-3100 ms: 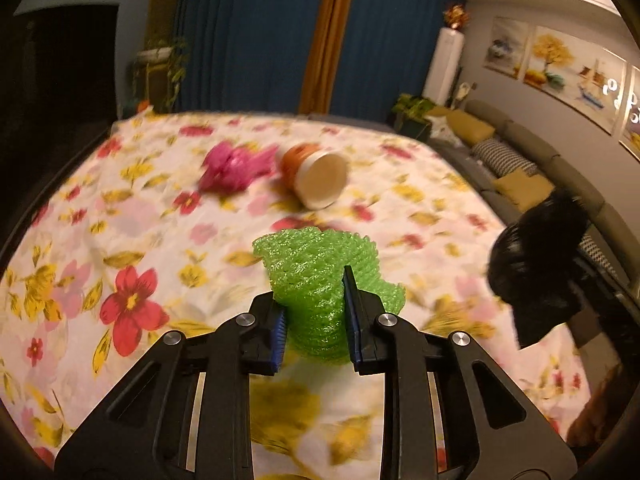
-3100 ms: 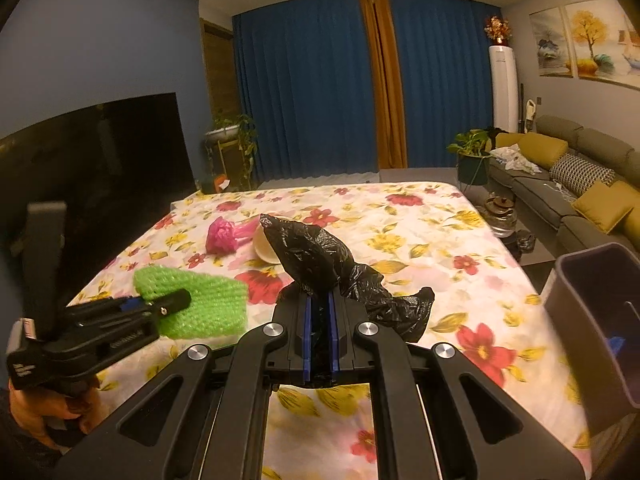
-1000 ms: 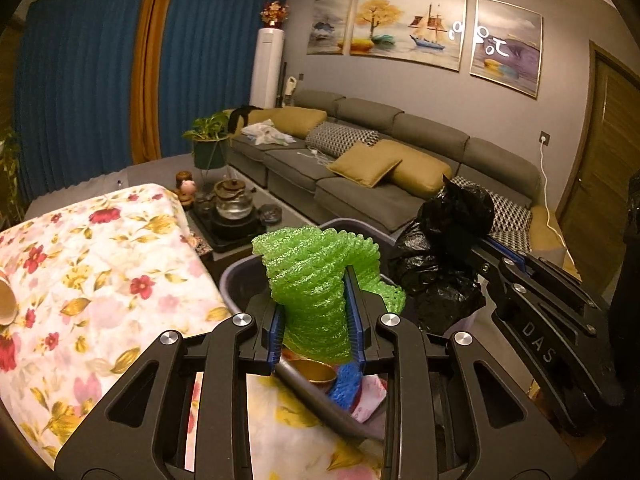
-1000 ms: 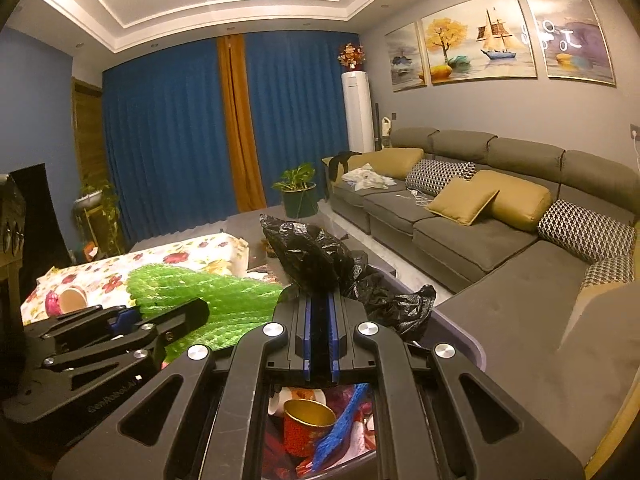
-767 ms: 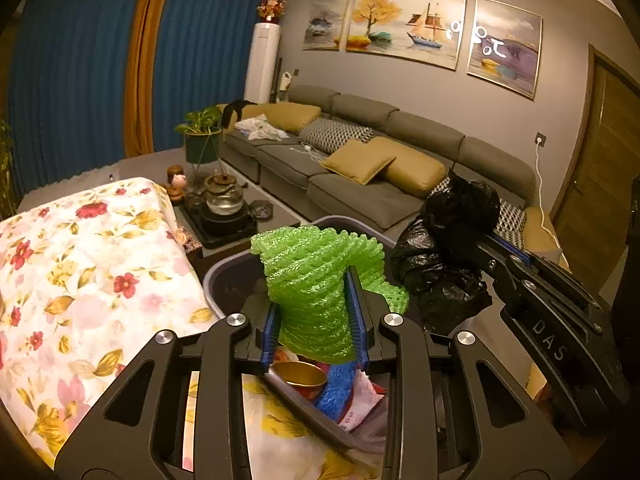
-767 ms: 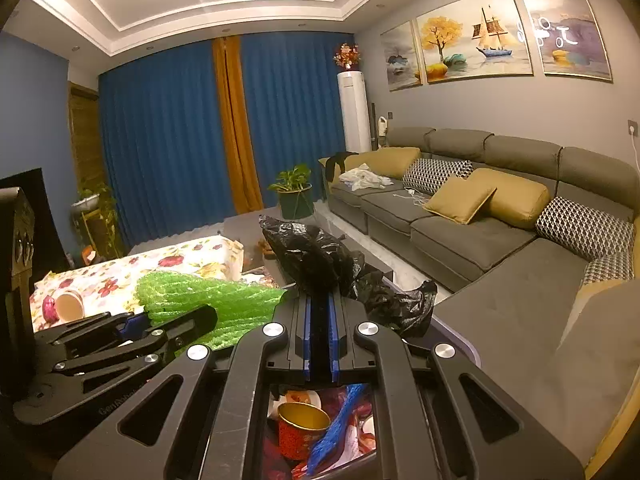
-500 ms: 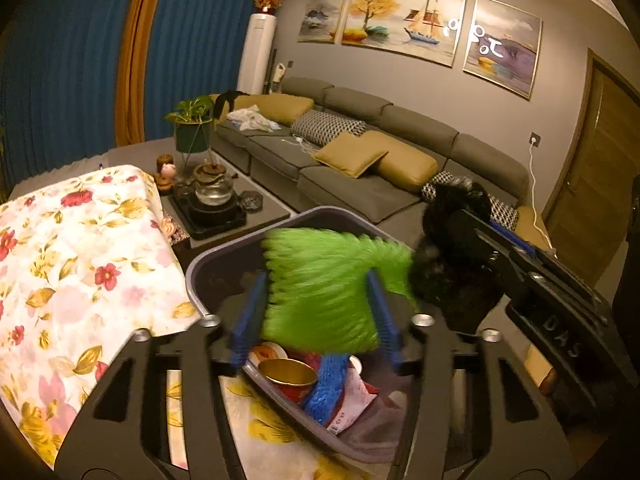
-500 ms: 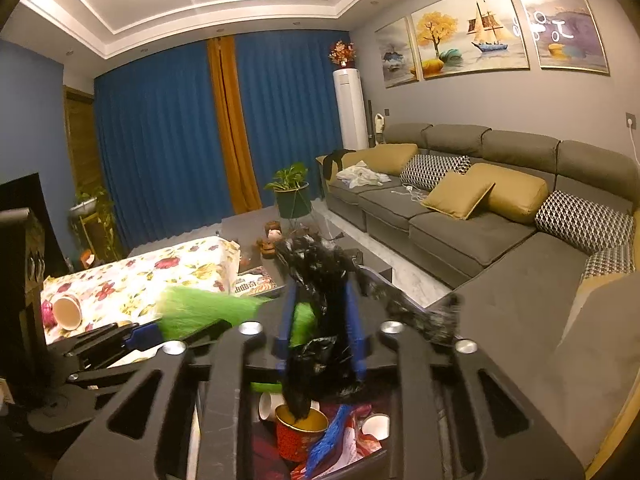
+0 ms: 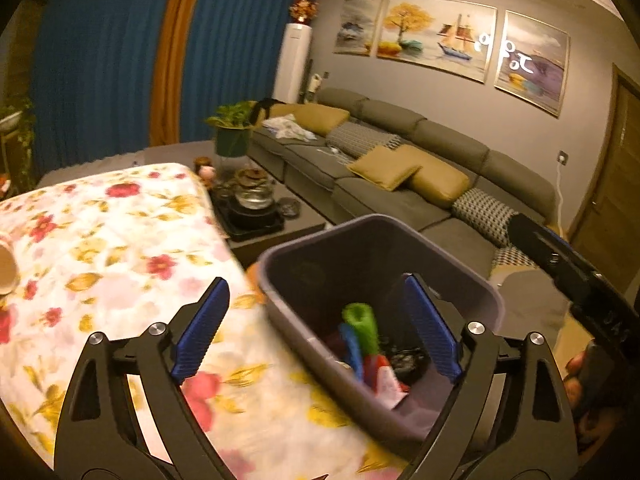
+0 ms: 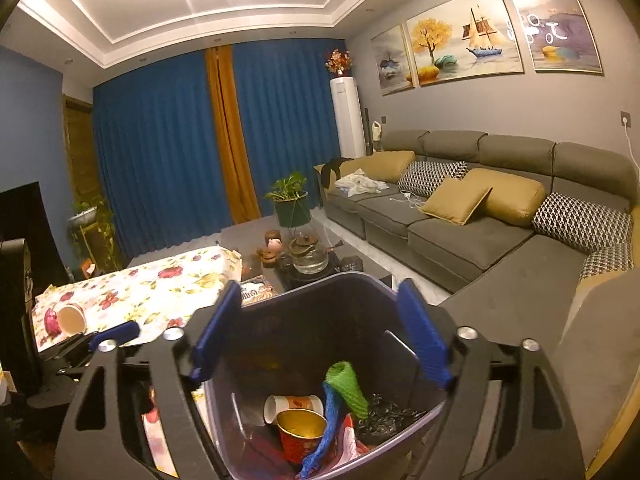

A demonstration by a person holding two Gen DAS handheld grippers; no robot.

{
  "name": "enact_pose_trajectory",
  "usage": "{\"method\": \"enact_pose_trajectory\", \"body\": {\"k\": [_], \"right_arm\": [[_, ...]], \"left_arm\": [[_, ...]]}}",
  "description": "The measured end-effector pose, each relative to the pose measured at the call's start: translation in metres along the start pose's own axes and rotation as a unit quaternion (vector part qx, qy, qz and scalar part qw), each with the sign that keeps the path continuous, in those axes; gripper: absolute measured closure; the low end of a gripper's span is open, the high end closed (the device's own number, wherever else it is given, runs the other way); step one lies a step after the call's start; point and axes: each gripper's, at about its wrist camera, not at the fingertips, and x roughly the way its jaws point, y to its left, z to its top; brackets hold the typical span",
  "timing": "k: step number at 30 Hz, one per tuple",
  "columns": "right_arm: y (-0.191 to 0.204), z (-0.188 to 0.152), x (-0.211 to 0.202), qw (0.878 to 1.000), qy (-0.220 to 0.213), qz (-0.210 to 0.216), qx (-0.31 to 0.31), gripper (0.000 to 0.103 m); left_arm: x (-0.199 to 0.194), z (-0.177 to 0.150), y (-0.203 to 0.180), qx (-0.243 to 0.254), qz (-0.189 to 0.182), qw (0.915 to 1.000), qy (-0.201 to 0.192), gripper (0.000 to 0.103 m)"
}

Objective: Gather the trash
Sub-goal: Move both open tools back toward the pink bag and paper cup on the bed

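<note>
1. Dropped since a second ago, the green foam net [image 10: 347,389] and black bag [image 10: 386,414] lie inside the grey bin [image 10: 304,284].
2. Left gripper [image 9: 316,330] and right gripper [image 10: 320,330] hang over the bin, jaws opening, nothing between them.

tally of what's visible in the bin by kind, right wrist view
Inside the bin:
cups: 2, the white paper cup and the red cup with gold inside
foam nets: 2, green foam net and blue foam net
black bag: 1
Total: 5; other scraps underneath can't be told apart.

A dark plastic trash bin [image 10: 352,280] stands just beside the flower-patterned table [image 9: 100,240]; inside lie green foam netting [image 10: 346,388], a black plastic bag [image 10: 384,416] and paper cups [image 10: 296,404].
</note>
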Motion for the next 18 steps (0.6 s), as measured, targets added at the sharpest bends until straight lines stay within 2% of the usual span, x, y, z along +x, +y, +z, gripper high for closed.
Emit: {"method": "enact_pose_trajectory", "body": {"k": [2, 9, 14, 18], "right_arm": [[0.004, 0.000, -0.003, 1.000, -0.001, 0.007, 0.003, 0.015], [0.041, -0.003, -0.006, 0.999, 0.004, 0.047, -0.017, 0.014], [0.096, -0.008, -0.011, 0.994, -0.004, 0.092, -0.067, 0.014], [0.140, -0.011, -0.014, 0.986, -0.011, 0.132, -0.096, 0.014]], "left_arm": [[-0.012, -0.002, 0.012, -0.009, 0.014, 0.9998, -0.005, 0.015], [-0.054, -0.007, 0.067, -0.039, 0.080, 0.9957, -0.026, 0.013], [-0.090, -0.010, 0.112, -0.050, 0.139, 0.9880, -0.043, 0.013], [-0.122, -0.015, 0.159, -0.071, 0.192, 0.9774, -0.052, 0.013]]}}
